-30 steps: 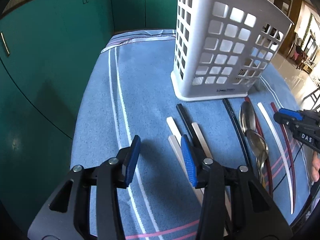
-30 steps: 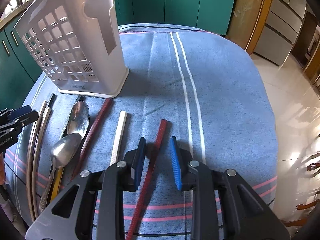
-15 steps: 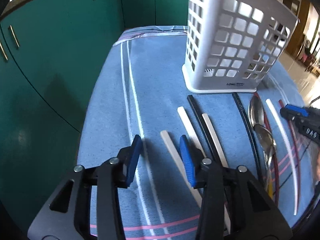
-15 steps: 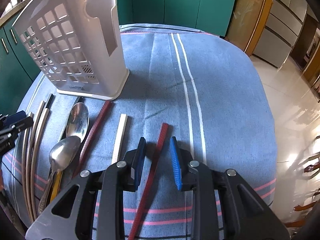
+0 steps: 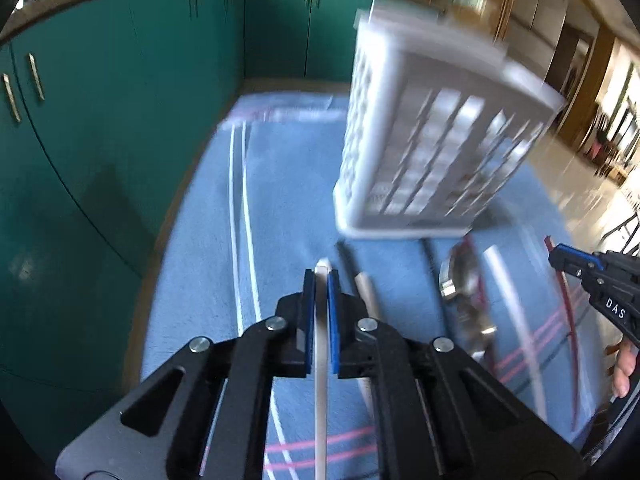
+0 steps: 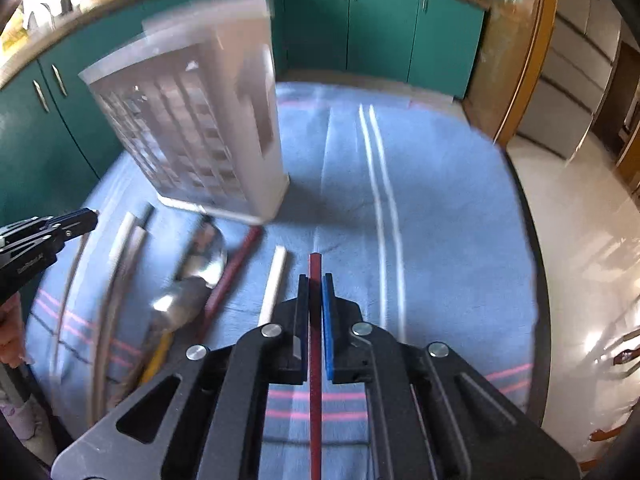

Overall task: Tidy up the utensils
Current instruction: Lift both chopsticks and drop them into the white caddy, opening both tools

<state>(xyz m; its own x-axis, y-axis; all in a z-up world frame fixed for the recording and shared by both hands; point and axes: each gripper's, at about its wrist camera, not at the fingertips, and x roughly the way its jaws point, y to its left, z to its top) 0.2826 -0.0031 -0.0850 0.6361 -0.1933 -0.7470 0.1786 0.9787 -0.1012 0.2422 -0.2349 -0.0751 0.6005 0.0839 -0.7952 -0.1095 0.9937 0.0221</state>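
Clamped down tight on a white chopstick (image 5: 321, 360), the left hand-held gripper (image 5: 321, 280) is seen with its blue pads squeezed onto the stick, whose tip pokes out just past them. Same deal on the other side: the right hand-held gripper (image 6: 315, 284) is clenched on a dark red chopstick (image 6: 315, 380), which runs straight back between the pads toward the camera. Both sticks look to be held near one end, so most of their length hangs below, out of sight.

Further out, the rest of the utensils are left lying on the blue striped surface (image 6: 440, 240): a white stick (image 6: 274, 284), another red one (image 6: 234, 272), two spoons (image 6: 192, 280) and a few pale and black sticks toward the left side. The white slotted caddy (image 6: 208, 128) is standing upright just behind them, nothing visibly dropped into it yet.

What could go wrong, probably: a thin stick pinched near its end could swivel in the pads and miss the caddy's opening, or be knocked against the rim and tip the light basket. Two grippers heading for one opening could also be bumped together.

Hard to make out: everything is smeared by motion blur, the caddy's inside isn't shown, and the spoons' handles are lost in the blur.
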